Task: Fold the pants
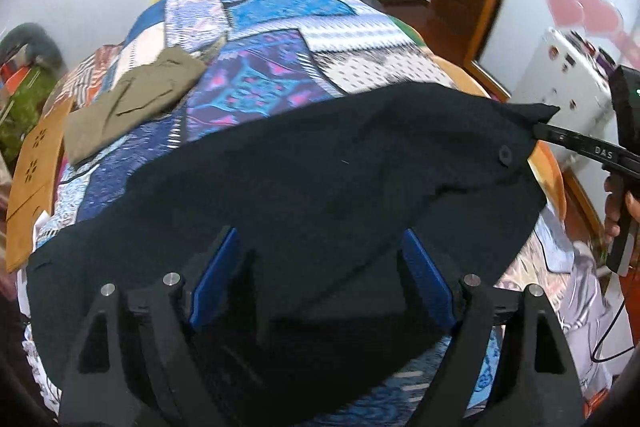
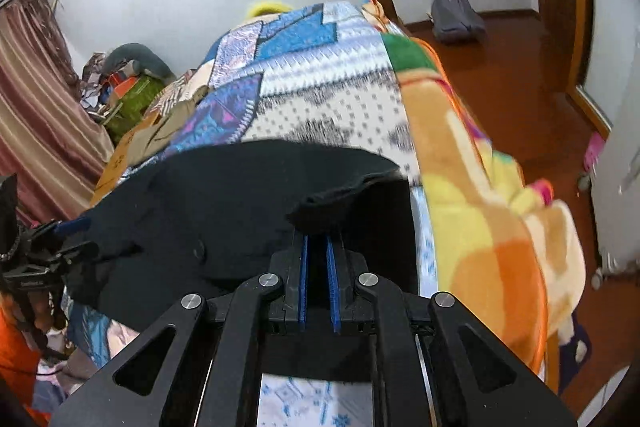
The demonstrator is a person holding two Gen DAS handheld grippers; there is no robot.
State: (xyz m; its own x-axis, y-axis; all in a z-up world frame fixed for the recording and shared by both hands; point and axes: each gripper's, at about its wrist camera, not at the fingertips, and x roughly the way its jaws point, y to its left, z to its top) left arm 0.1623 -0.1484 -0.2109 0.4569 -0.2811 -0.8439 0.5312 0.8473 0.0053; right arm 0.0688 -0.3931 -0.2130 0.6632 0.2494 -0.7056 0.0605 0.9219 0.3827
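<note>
Black pants (image 1: 320, 179) lie spread across the patterned bedspread (image 1: 260, 39); they also show in the right wrist view (image 2: 208, 203). My left gripper (image 1: 320, 251) is open, its blue pads (image 1: 216, 275) wide apart just above the near part of the pants, holding nothing. My right gripper (image 2: 318, 239) is shut on the right corner of the pants near the waistband and lifts it slightly. It shows at the right in the left wrist view (image 1: 538, 129). A button (image 1: 504, 155) shows near that corner.
Olive folded pants (image 1: 132, 103) lie at the far left of the bed. An orange-yellow blanket (image 2: 480, 211) hangs over the bed's right side. A brown cardboard piece (image 1: 36, 179) sits at the left edge. A backpack (image 2: 456, 13) is on the wooden floor.
</note>
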